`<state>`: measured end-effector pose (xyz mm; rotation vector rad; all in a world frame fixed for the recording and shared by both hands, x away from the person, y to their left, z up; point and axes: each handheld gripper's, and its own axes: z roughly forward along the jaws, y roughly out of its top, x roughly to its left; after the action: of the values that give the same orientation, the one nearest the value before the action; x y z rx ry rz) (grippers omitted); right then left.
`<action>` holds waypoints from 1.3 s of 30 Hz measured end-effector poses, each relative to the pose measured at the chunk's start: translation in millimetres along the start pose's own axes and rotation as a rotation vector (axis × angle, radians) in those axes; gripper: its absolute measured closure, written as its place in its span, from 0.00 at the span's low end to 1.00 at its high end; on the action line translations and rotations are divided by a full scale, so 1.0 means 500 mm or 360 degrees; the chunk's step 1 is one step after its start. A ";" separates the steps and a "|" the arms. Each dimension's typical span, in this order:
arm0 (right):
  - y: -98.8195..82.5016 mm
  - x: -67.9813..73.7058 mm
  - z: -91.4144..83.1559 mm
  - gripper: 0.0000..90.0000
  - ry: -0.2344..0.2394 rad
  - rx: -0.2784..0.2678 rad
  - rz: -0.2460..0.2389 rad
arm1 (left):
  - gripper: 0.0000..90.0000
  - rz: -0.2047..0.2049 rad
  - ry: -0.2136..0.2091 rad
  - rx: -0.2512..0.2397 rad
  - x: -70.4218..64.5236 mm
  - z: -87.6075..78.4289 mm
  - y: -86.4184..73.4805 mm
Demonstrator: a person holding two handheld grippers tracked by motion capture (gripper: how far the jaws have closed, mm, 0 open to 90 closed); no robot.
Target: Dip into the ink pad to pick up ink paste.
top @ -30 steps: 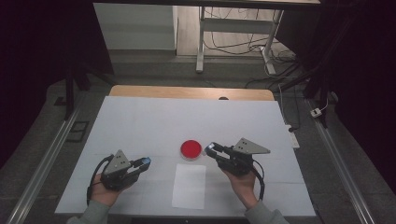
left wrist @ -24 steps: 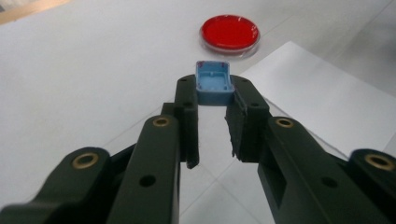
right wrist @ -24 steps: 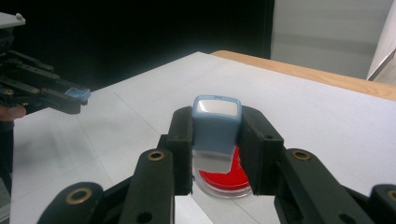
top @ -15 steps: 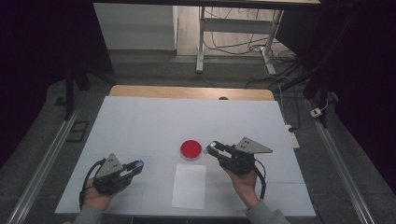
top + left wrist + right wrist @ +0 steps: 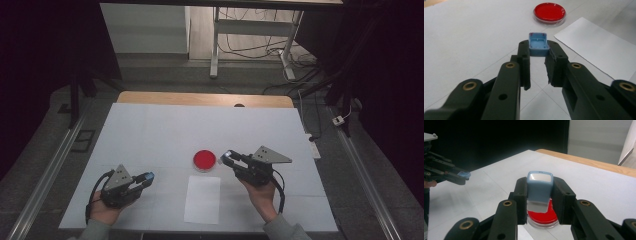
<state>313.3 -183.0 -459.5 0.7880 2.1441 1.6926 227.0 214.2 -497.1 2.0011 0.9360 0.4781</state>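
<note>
White table cover point(image 5: 165, 130), wooden edge at the far side. Left to right on it: left gripper point(image 5: 148, 177), white paper sheet point(image 5: 202, 199) near the front edge, red dish point(image 5: 204, 160) just beyond the sheet, right gripper point(image 5: 229, 156). Nothing lies between either gripper and the dish.

Left gripper point(image 5: 538, 48): jaws pinch a small blue cap point(image 5: 538, 44) at their tips, hollow side up, shallow and rounded-rectangular; it points toward the dish point(image 5: 549, 12), well short of it.

Right gripper point(image 5: 539, 192): jaws clamp a pale blue stamp body point(image 5: 539, 186), long axis running along the jaws, its flat silvery-grey end face away from the hand. It hangs over the near rim of the dish point(image 5: 541, 216); contact cannot be told.
</note>
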 end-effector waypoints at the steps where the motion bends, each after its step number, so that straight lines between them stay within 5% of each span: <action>1: 0.001 0.000 0.000 0.74 -0.0001 -0.0002 0.0001 | 0.83 0.0003 -0.0001 0.0001 0.000 0.000 0.000; 39: 0.018 -0.031 0.101 0.74 -0.0017 0.0126 0.0016 | 0.83 0.0012 -0.0002 0.0015 0.002 0.007 -0.001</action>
<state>355.5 -150.6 -465.5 0.8289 2.2154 1.6136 229.4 213.3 -499.6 2.0139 0.9324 0.4773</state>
